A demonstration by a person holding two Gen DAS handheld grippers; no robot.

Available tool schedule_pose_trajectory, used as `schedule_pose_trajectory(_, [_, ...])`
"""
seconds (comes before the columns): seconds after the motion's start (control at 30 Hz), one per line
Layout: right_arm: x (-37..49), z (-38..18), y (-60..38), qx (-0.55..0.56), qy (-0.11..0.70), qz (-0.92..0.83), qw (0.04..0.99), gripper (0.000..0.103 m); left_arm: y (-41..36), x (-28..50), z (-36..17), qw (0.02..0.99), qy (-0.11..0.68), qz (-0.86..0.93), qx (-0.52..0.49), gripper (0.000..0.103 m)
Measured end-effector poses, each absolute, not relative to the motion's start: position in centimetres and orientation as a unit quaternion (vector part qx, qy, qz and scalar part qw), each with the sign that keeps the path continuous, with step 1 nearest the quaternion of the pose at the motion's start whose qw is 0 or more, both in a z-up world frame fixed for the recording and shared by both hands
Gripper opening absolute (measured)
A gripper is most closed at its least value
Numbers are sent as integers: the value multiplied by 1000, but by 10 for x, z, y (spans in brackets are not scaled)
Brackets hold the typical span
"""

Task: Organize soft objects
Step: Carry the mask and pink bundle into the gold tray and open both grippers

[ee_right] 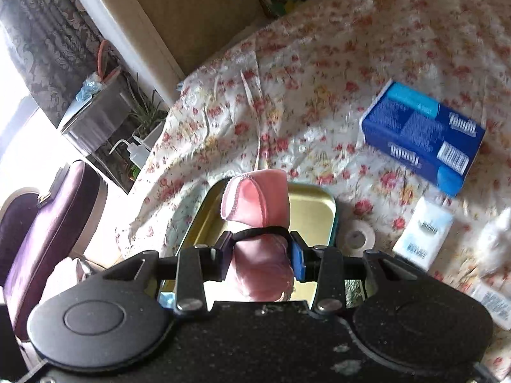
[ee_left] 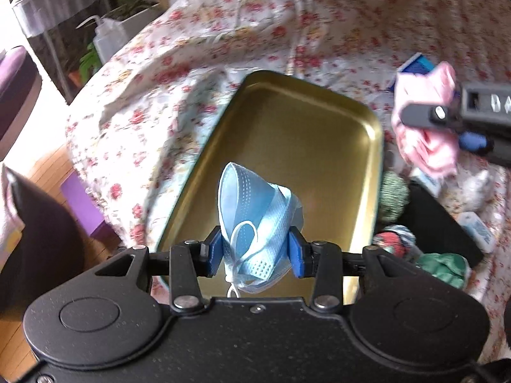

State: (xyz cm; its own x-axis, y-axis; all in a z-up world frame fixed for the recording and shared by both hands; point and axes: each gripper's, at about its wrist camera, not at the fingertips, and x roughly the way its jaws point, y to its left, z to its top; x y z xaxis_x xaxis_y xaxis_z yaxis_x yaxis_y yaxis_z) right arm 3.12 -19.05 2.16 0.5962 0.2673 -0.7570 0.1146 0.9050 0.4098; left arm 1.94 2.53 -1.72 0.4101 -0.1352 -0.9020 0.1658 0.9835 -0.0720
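My left gripper (ee_left: 255, 250) is shut on a crumpled light blue face mask (ee_left: 255, 210), which hangs over the near half of a gold metal tray (ee_left: 303, 121) lying on the flowered bedspread. The tray's floor is bare. My right gripper (ee_right: 260, 255) is shut on a bunched pink cloth (ee_right: 258, 201) with a black elastic band across it, above the same gold tray (ee_right: 313, 214). In the left wrist view the right gripper (ee_left: 453, 118) and its pink cloth (ee_left: 424, 127) hover just past the tray's right rim.
A blue tissue box (ee_right: 421, 134), a white packet (ee_right: 421, 233) and a tape roll (ee_right: 359, 239) lie on the flowered bedspread (ee_right: 319, 79) right of the tray. Green and patterned soft items (ee_left: 394, 198) sit beside a black pad (ee_left: 444, 217). A purple chair (ee_right: 51, 217), plants and a squeeze bottle (ee_left: 107, 36) stand off the bed's left edge.
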Motion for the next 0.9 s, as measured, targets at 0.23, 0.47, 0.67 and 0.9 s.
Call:
schedule_pose_trajectory(0.23, [33, -10, -197, 211, 471, 23, 856, 37, 31, 28, -26, 834, 548, -55, 15, 42])
schedule_pose_trajectory(0.47, [32, -3, -197, 213, 451, 31, 866, 37, 26, 25, -24, 838, 543, -54, 20, 48])
schedule_pose_trajectory(0.67, [31, -5, -193, 208, 452, 36, 867, 37, 26, 25, -20, 844, 534, -57, 18, 60])
schedule_pose_trajectory(0.9, [33, -11, -185, 202, 448, 40, 870, 48, 26, 25, -27, 834, 548, -59, 19, 60])
